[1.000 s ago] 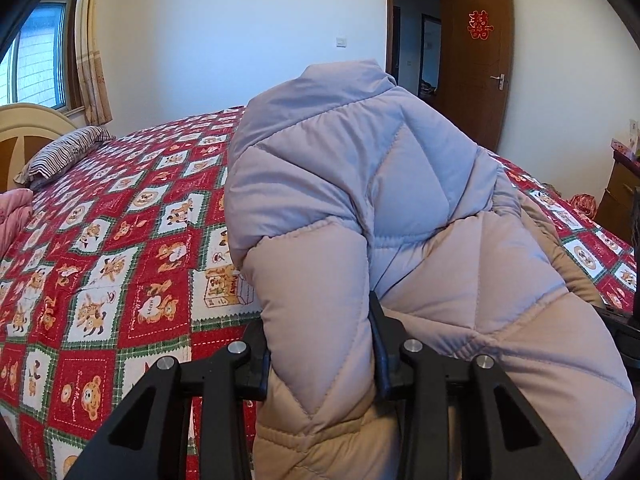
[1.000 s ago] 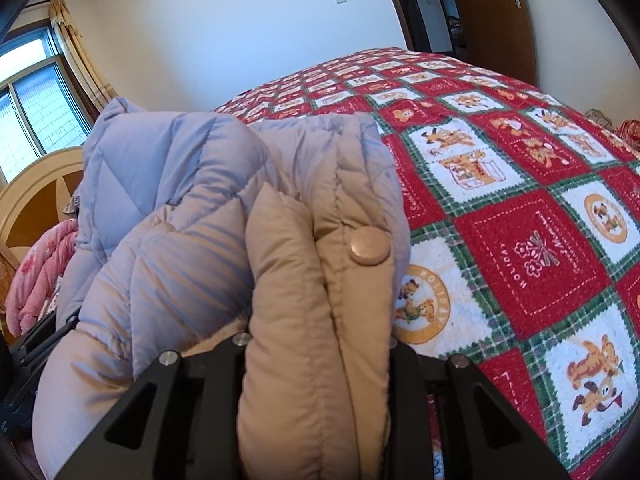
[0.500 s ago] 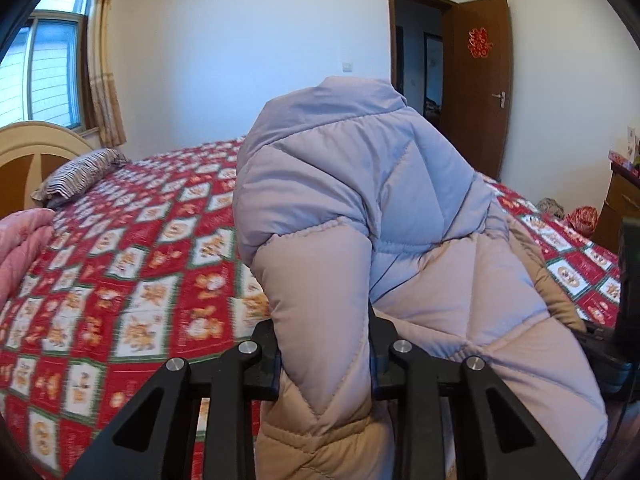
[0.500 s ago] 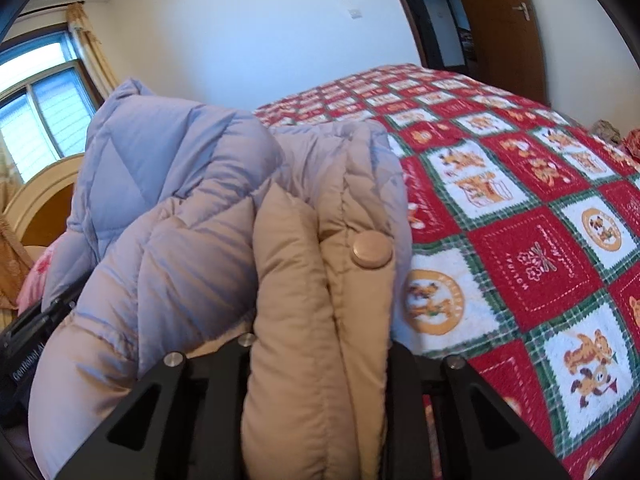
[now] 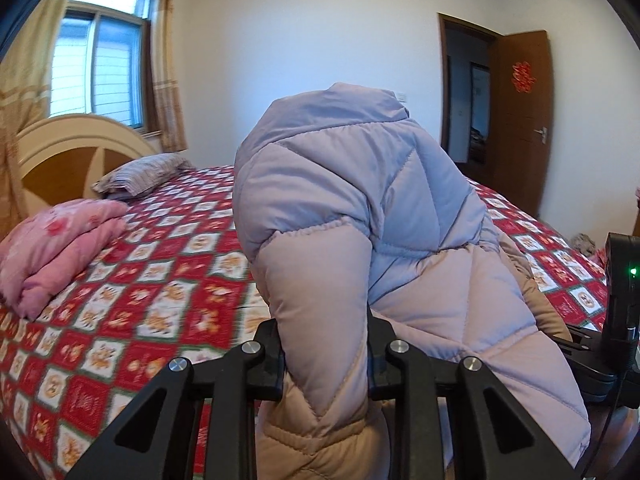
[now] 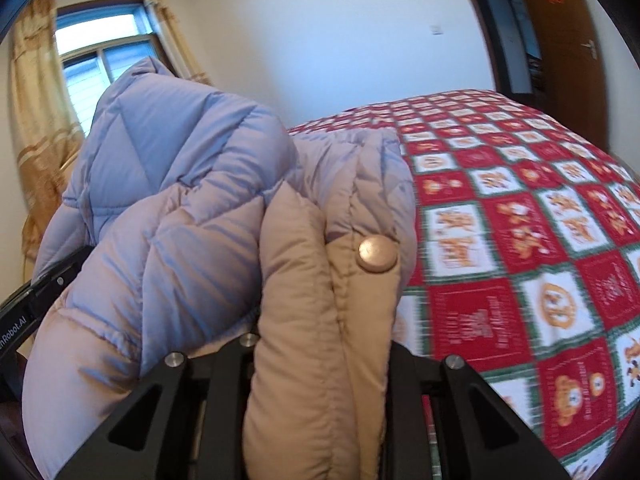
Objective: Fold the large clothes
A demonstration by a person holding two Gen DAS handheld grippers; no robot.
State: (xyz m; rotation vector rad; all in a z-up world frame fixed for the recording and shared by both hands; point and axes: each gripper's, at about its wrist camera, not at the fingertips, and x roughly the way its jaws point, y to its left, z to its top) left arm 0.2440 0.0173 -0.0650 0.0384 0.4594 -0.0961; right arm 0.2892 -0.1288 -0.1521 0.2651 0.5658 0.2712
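Jacket fabric, quilted and puffy, fills the middle of both wrist views: a pale lilac-blue upper part and a beige lower part, bunched up and held in the air above the bed rather than lying on it. The left tool is closing, its pads pinching a thick beige-pink fold of the padding that bulges out above and below them. The right tool is clamped on a doubled beige edge of the same jacket, the strip that carries a round metallic snap button just above the tool. Each view catches the other tool at its edge, with the jacket slung between the two; a small green light shows on the right one's body in the left wrist view. Beneath the garment spreads a red, white and green quilt printed with bears. On the bed to the left lie a folded pink blanket and, farther back, a striped pillow against a cream and wood headboard. Behind that are a window with yellowish curtains, a white wall, and an open brown door bearing a red paper ornament.
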